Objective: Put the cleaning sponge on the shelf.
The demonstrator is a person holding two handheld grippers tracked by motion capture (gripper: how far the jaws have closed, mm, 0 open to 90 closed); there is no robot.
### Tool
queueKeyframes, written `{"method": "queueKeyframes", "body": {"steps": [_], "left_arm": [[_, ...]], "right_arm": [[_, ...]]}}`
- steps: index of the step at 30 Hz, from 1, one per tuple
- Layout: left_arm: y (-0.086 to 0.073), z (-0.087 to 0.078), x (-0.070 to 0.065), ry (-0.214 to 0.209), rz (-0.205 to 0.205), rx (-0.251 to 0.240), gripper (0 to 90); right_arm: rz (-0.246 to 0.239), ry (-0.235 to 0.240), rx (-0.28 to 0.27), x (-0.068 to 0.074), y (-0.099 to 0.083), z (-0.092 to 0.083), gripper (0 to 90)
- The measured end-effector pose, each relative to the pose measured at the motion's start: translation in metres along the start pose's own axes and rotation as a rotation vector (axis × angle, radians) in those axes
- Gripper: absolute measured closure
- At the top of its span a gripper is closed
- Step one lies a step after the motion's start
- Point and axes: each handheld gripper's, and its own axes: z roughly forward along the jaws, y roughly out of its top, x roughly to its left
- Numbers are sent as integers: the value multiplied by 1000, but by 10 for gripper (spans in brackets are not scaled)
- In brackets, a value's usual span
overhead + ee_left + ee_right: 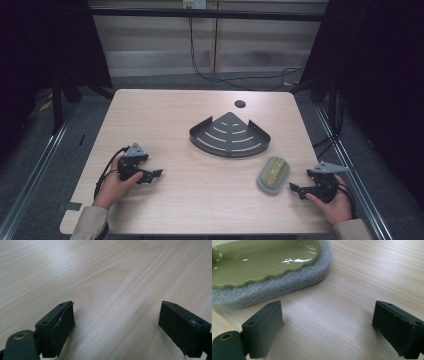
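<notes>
A scrubbing pad (273, 174) with an olive-green plastic top and a grey abrasive base lies flat on the table's right side. My right gripper (296, 189) rests just to the right of it, open, its jaws pointing toward the pad. In the right gripper view the pad (269, 265) lies just beyond the left jaw, and nothing is between the fingers (264, 327). A dark grey quarter-round slotted corner shelf (230, 135) sits at the table's middle. My left gripper (156, 174) rests at the left, open over bare wood (115, 290), jaws pointing right.
The pale wooden table (165, 115) has a round cable hole (240, 104) near its far edge. Black cables (225, 77) trail across the floor behind the table. Metal rails run along the floor on both sides.
</notes>
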Motion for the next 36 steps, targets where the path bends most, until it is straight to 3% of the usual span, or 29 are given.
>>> {"method": "queueKeyframes", "body": {"steps": [8, 10, 11, 12, 16, 18, 19, 22, 23, 24, 26, 27, 30, 36], "left_arm": [[0, 0, 0, -2, 1, 1, 126], [0, 0, 0, 3, 6, 3, 126], [0, 0, 0, 3, 6, 3, 125], [0, 0, 0, 3, 6, 2, 126], [0, 0, 0, 4, 7, 3, 126], [0, 0, 0, 3, 7, 2, 126], [0, 0, 0, 3, 7, 2, 126], [0, 0, 0, 3, 7, 2, 126], [0, 0, 0, 3, 5, 3, 126], [0, 0, 0, 3, 8, 2, 126], [0, 0, -1, 4, 15, 6, 126], [0, 1, -1, 6, 16, 6, 126], [0, 0, -1, 8, 17, 9, 126], [0, 0, -1, 3, 17, 6, 126]], "right_arm": [[19, -12, 10, 2, 2, 1, 94], [20, -15, 64, 2, 9, -1, 155], [20, -15, 64, 2, 9, -1, 155], [18, -4, 119, 4, 15, -3, 180], [45, 11, 163, 6, 24, -7, 207], [114, 37, 177, 9, 35, -16, 262], [114, 37, 177, 9, 35, -16, 262], [172, 50, 212, 10, 51, -23, 263], [207, 57, 246, 11, 63, -27, 263], [207, 57, 246, 11, 63, -27, 263], [213, 46, 314, 13, 78, -27, 267], [213, 46, 314, 13, 78, -27, 267], [217, 40, 386, 15, 92, -25, 269], [231, 32, 420, 17, 108, -24, 276]]}}
